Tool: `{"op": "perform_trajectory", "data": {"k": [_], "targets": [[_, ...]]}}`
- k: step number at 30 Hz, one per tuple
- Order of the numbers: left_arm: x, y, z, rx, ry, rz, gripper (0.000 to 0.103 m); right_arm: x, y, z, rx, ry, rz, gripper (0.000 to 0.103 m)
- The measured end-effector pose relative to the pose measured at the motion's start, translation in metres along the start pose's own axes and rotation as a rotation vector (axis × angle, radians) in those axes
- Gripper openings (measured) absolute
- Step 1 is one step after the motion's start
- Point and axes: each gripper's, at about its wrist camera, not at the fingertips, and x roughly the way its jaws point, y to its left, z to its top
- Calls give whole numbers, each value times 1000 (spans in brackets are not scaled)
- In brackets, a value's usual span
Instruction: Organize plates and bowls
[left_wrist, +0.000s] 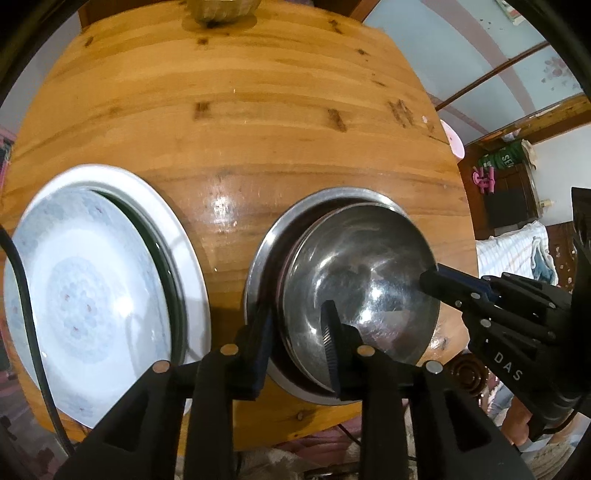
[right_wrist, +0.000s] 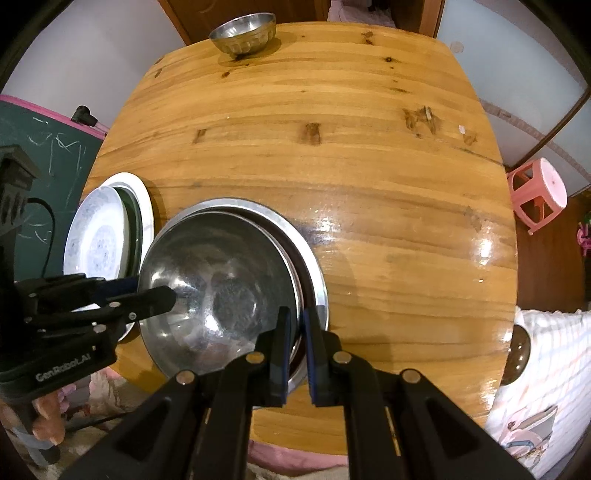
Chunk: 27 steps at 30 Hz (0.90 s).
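A large steel bowl (left_wrist: 362, 273) (right_wrist: 221, 280) sits nested in a wider steel dish (left_wrist: 258, 254) (right_wrist: 306, 251) near the front edge of the wooden table (left_wrist: 258, 122). My left gripper (left_wrist: 295, 339) (right_wrist: 147, 290) straddles the bowl's left rim, one finger inside and one outside, open with a gap showing. My right gripper (right_wrist: 297, 332) (left_wrist: 430, 278) is shut on the bowl's right rim. To the left a blue-patterned white plate (left_wrist: 85, 295) (right_wrist: 96, 236) leans on a larger white plate (left_wrist: 162, 206) (right_wrist: 142, 199). A small steel bowl (right_wrist: 243, 31) stands at the far edge.
A pink stool (right_wrist: 539, 192) stands off the table's right side and a green chalkboard (right_wrist: 37, 166) off its left. Striped bedding (right_wrist: 539, 369) lies at the lower right. A black cable (left_wrist: 29, 314) hangs at the left edge of the left wrist view.
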Motion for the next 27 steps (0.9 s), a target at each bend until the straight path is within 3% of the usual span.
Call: {"op": "perform_trajectory", "data": {"k": [12, 16, 22, 27], "targets": [[-18, 3, -3, 25, -42, 45, 35, -13, 3, 0, -15, -32, -10, 7], [-28, 7, -4, 20, -65, 54, 55, -19, 3, 0, -11, -42, -5, 7], [-51, 10, 1, 27, -101, 54, 58, -33, 2, 4, -14, -66, 13, 7], [-80, 15, 13, 30, -153, 53, 71, -54, 3, 14, -29, -112, 22, 7]]}}
